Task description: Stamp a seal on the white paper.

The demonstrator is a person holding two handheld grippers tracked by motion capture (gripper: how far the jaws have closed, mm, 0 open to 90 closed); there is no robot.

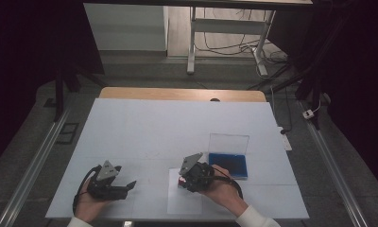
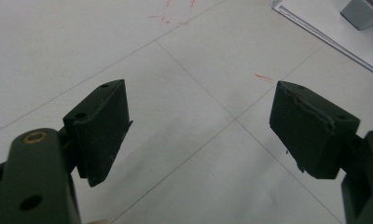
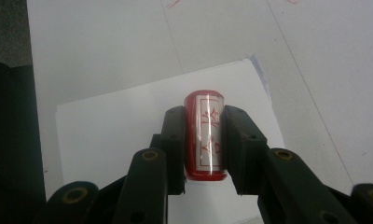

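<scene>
A red cylindrical stamp (image 3: 204, 140) with a silvery label and red characters sits between the jaws of my right gripper (image 3: 204, 114), which is shut on it. The stamp hangs just over a white sheet of paper (image 3: 110, 130). In the high view the right gripper (image 1: 183, 181) holds the stamp (image 1: 180, 180) over the top edge of the paper (image 1: 184, 201), near the table's front. My left gripper (image 1: 129, 187) rests at the front left, jaws pointing right. Its jaws stand wide open in the left gripper view (image 2: 201, 126), with bare table between them.
A blue ink pad box (image 1: 228, 164) with its clear lid (image 1: 228, 143) standing open lies just right of the right gripper. A white mat (image 1: 154, 127) covers the table. In the left gripper view the paper's corner (image 2: 324, 23) and a grey block (image 2: 362, 11) show at the top right.
</scene>
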